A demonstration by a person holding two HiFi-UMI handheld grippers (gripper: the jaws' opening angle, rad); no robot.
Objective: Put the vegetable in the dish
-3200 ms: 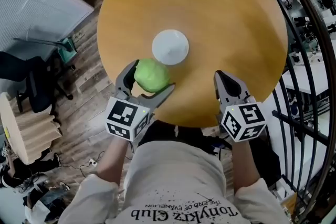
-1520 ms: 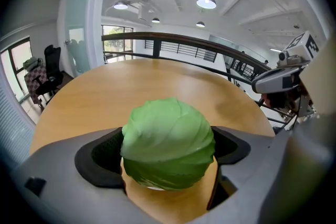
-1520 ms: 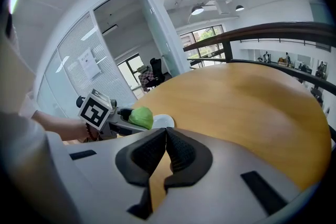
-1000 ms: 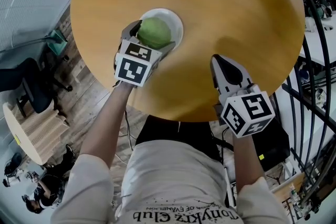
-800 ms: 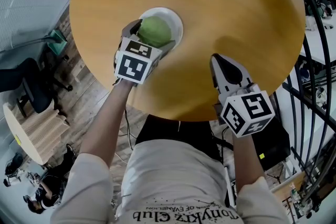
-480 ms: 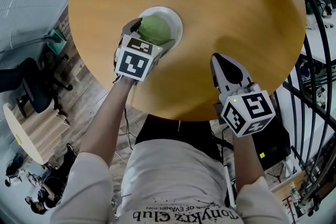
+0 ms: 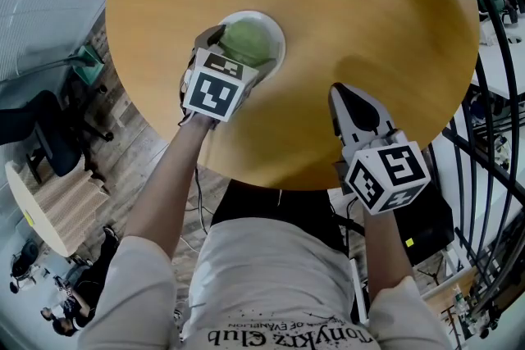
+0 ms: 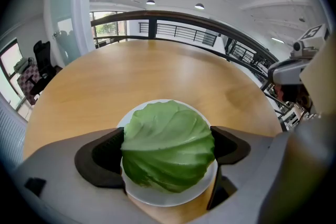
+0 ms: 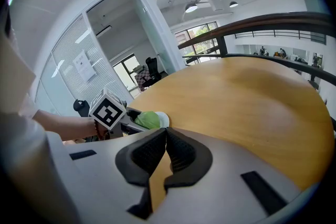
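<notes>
A green cabbage sits over the white dish on the left part of the round wooden table. My left gripper is shut on the cabbage. In the left gripper view both pads press the cabbage's sides, and the dish rim shows just beneath it. Whether the cabbage rests on the dish I cannot tell. My right gripper hovers at the table's near right edge, shut and empty, its tips touching. The right gripper view also shows the cabbage far to the left.
The table's near edge runs just under both grippers. A dark office chair stands on the wooden floor to the left. A black curved railing runs along the right side.
The left gripper carried the cabbage from the table's near edge, beside the dish, to over the dish. Over the last second it only shifted slightly. The right gripper stayed put.
</notes>
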